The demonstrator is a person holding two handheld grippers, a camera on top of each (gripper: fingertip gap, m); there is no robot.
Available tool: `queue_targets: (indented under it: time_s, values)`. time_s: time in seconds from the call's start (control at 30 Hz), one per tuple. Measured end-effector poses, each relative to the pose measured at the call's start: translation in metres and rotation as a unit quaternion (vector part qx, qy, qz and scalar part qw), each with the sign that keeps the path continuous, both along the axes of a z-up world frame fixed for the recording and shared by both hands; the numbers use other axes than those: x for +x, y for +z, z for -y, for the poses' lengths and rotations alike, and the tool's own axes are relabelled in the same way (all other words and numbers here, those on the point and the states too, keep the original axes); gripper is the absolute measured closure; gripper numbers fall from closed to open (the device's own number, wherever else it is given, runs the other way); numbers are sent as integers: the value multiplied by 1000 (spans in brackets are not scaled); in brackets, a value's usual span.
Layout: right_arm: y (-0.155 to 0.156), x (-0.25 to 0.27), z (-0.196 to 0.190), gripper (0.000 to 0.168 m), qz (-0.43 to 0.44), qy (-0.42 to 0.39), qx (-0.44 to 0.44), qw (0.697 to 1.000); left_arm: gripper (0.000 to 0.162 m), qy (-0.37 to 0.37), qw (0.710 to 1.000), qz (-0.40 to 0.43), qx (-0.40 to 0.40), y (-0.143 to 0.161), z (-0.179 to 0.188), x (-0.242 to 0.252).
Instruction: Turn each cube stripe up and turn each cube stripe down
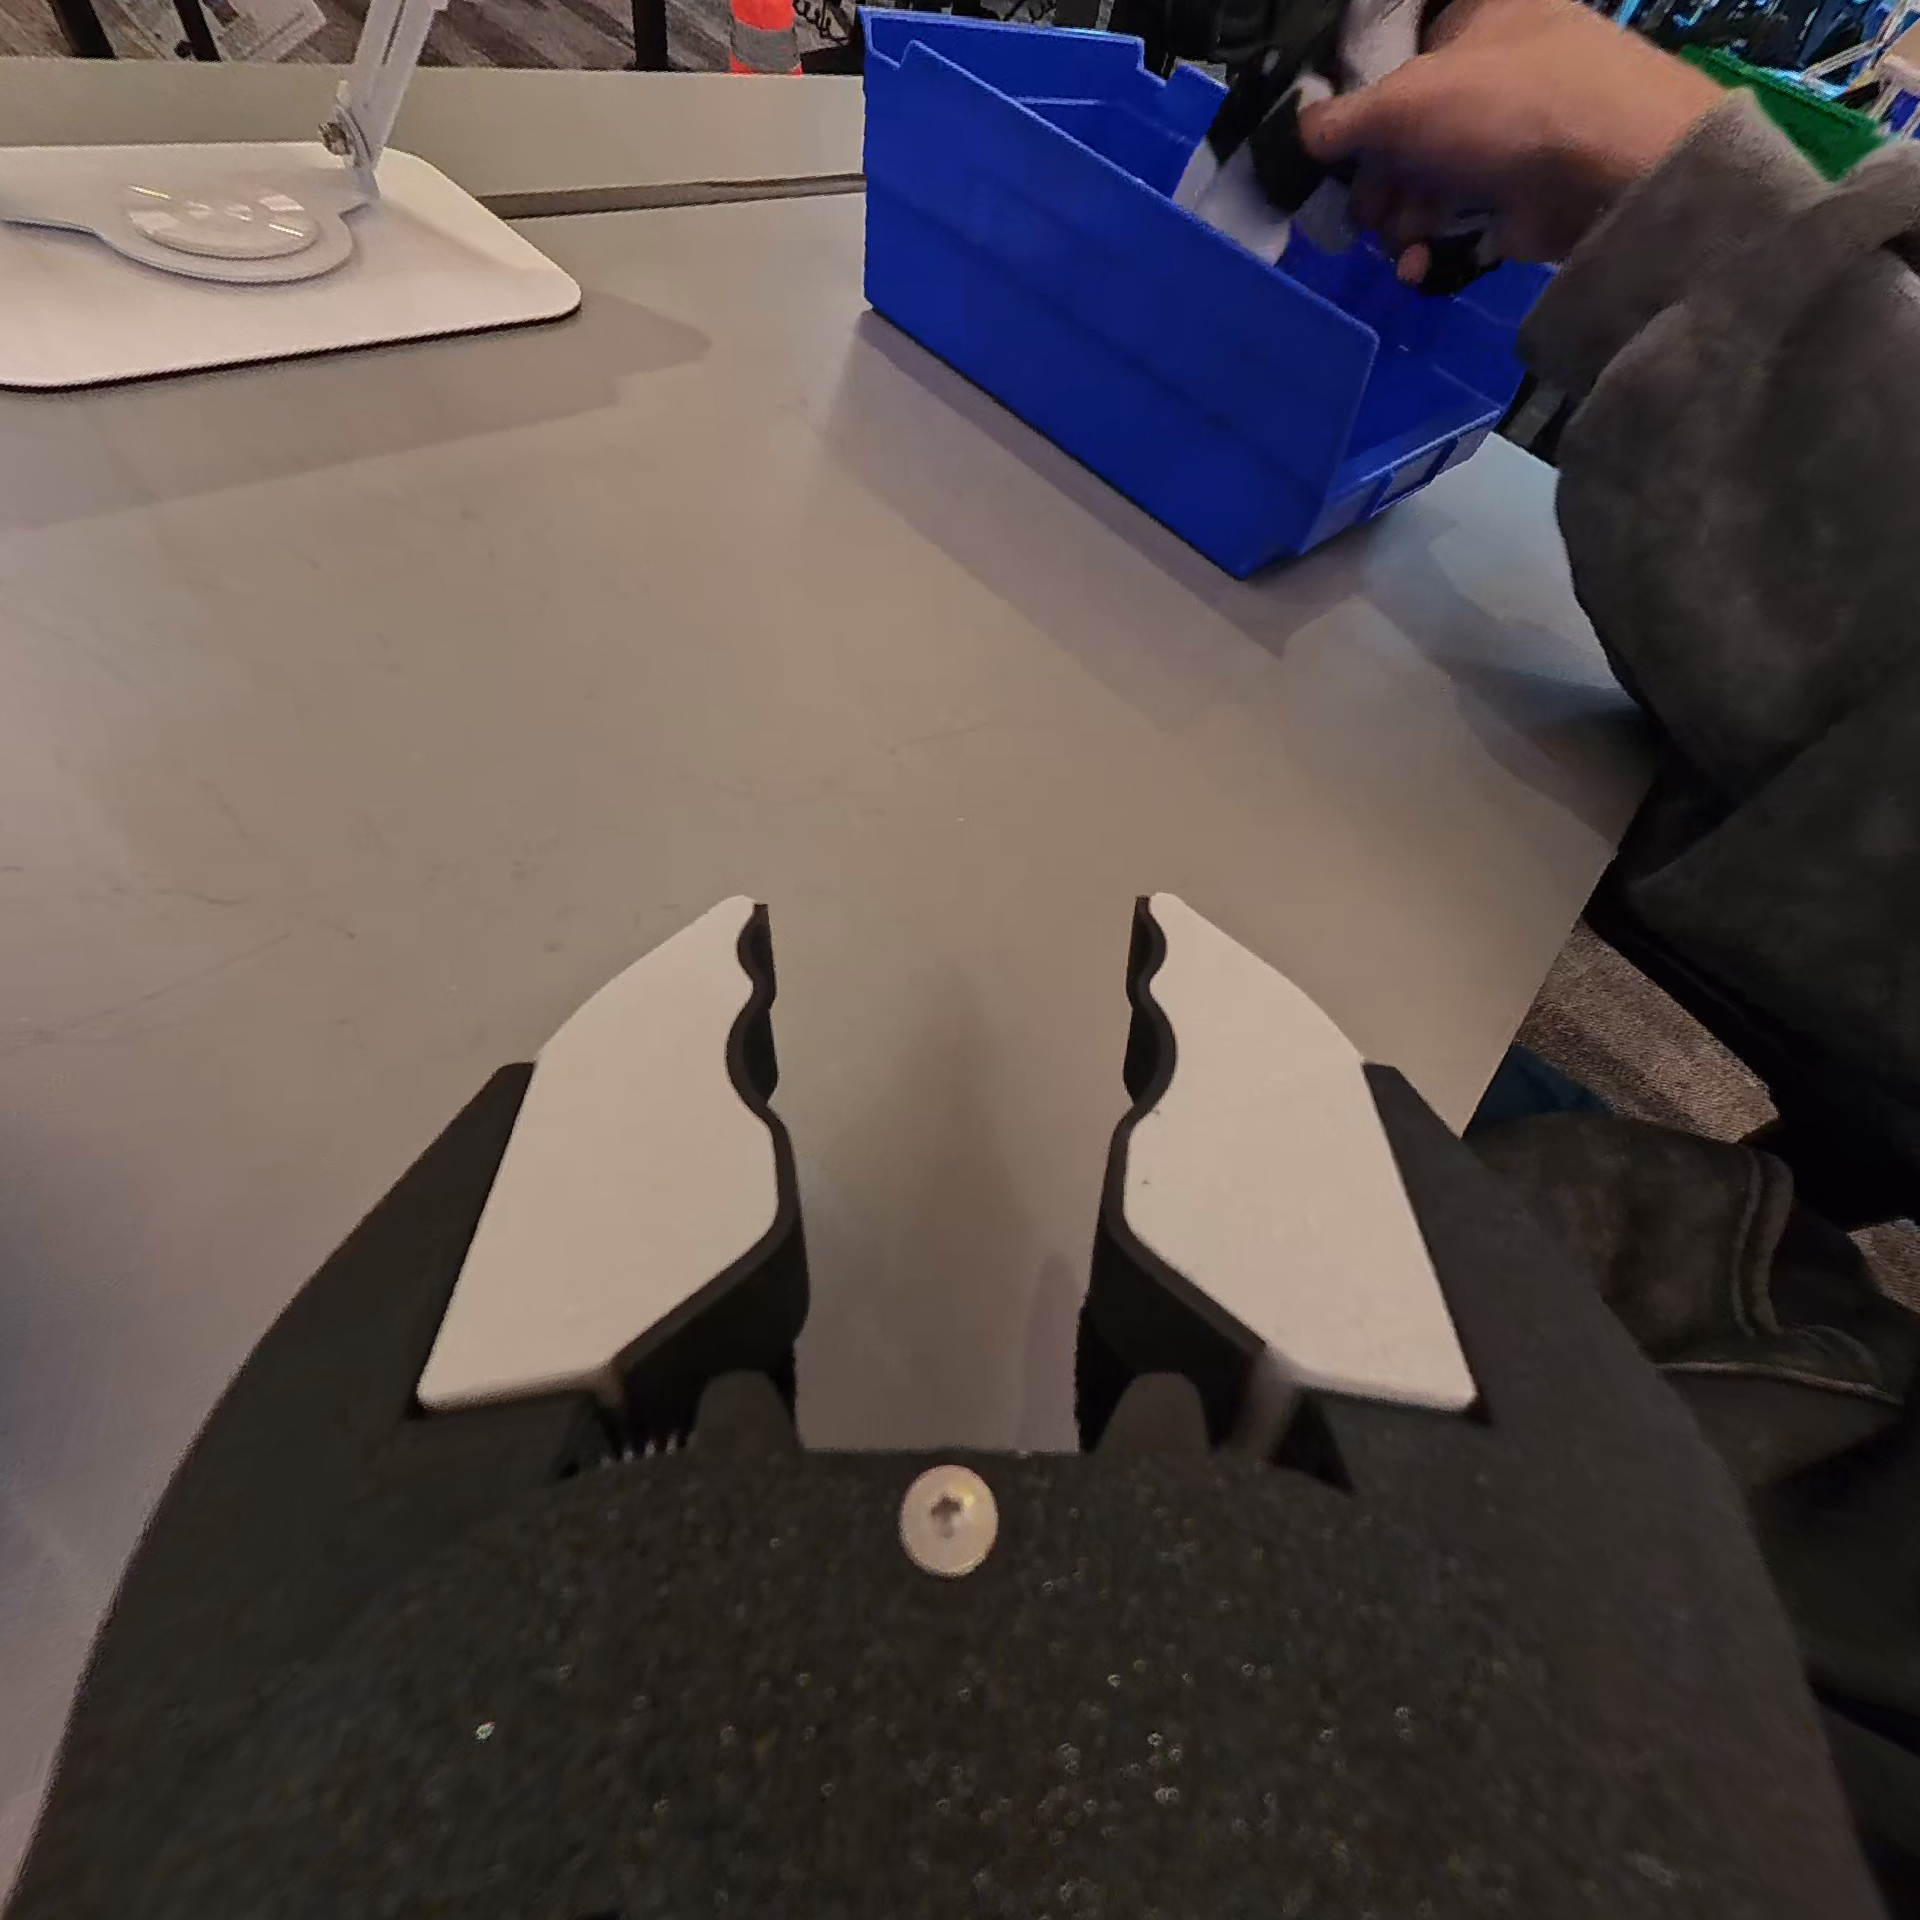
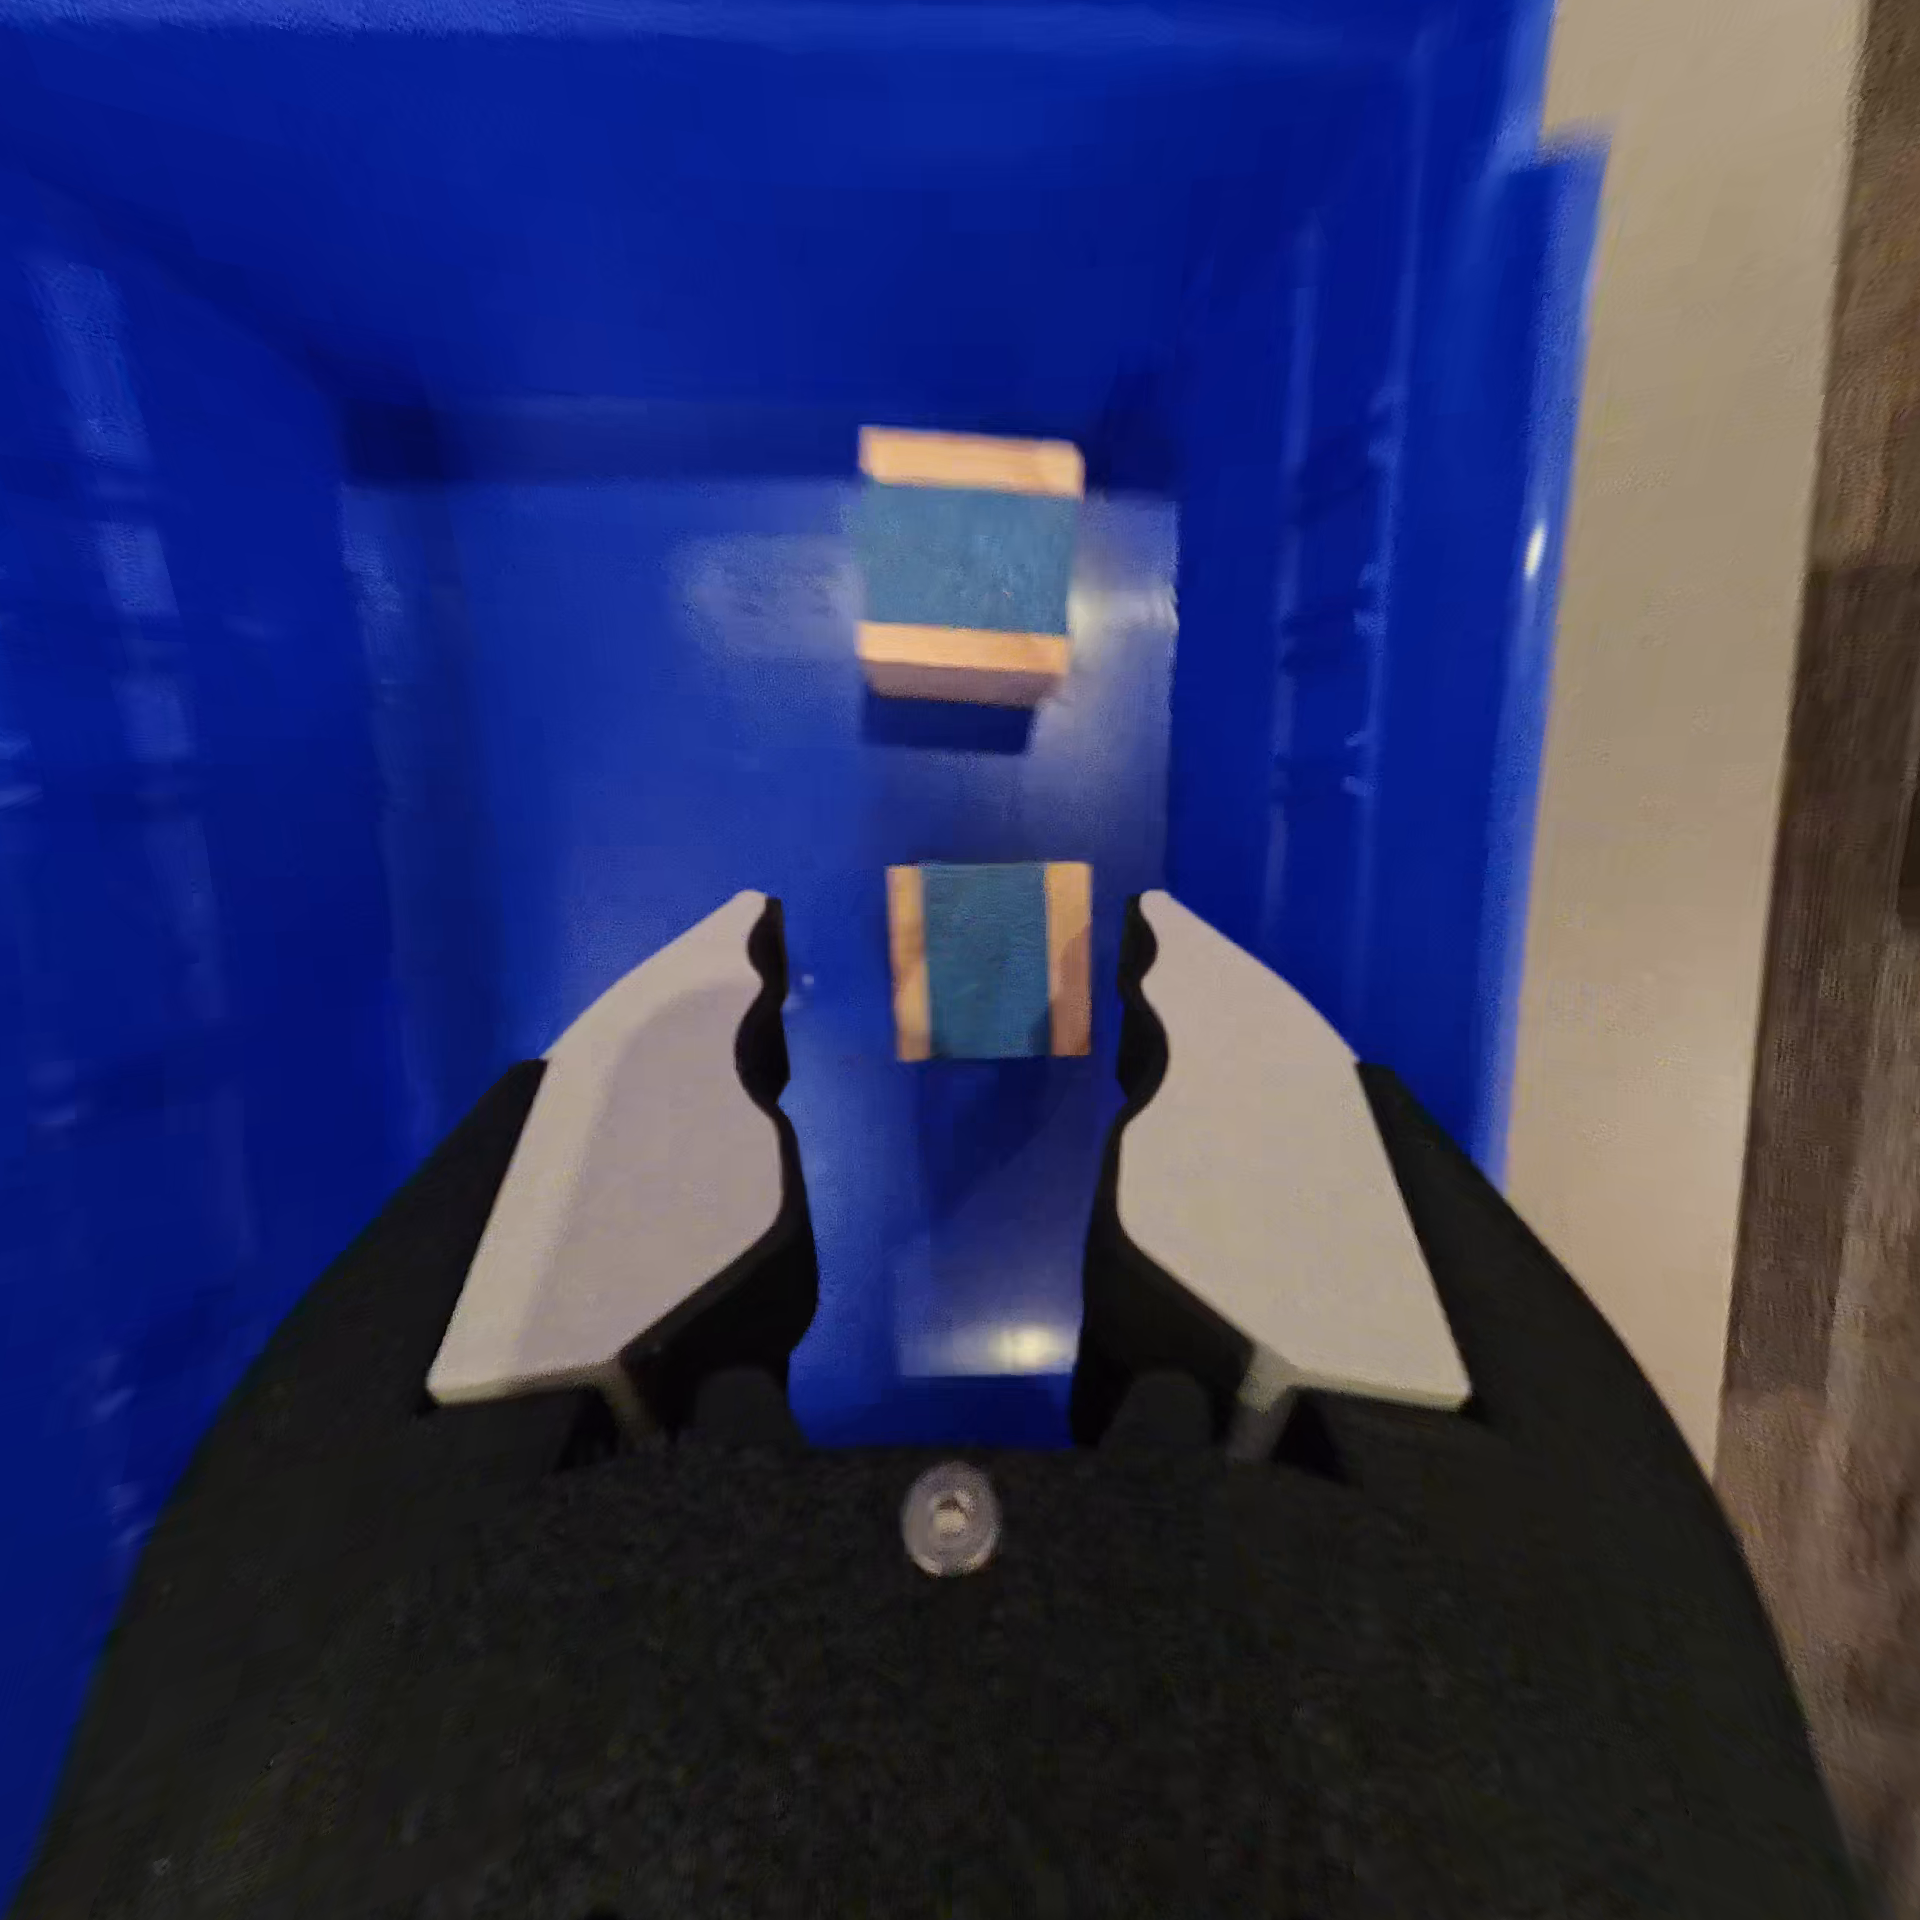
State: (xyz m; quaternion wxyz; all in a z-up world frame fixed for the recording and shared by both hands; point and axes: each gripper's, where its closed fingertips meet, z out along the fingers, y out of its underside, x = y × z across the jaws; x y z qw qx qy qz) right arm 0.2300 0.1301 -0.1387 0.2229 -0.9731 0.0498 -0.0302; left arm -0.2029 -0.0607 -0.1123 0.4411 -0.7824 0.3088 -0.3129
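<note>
Your right gripper [image 2: 951, 914] hangs inside the blue bin [image 2: 312, 623], jaws spread wide and holding nothing. Two wooden cubes sit on the bin floor, both with the teal stripe facing up. The near cube [image 2: 989, 961] lies just beyond your fingertips, in line with the gap, its stripe running near to far with bare wood on its left and right edges. The far cube [image 2: 966, 561] sits apart from it, deeper in the bin, its stripe running left to right. Your left gripper [image 1: 951, 914] rests low over the grey table [image 1: 520, 675], open and empty, well apart from the bin, with a white stand base [image 1: 260, 260] at far left.
</note>
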Motion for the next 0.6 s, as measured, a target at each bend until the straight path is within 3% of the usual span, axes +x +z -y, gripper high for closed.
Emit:
queue_targets:
  time_s: [0.1,0.17,0.23,0.33,0.43,0.6]
  values:
    - [67,-60,2,106,-25,104,166,980,98,9,1000,-6,10,1,-3,-3]
    - [118,-128,25,103,-70,209,313,924,98,18,1000,-7,17,2,-6,-7]
    - [148,-189,65,106,-110,279,433,850,98,31,999,-7,20,3,-11,-11]
    - [138,-255,113,115,-147,311,498,796,98,64,998,-11,17,1,-19,-21]
    - [102,-299,132,109,-155,324,492,793,98,111,993,-39,9,-7,-29,-38]
    - [67,-312,134,109,-172,296,488,803,98,136,989,-48,23,-8,-38,-49]
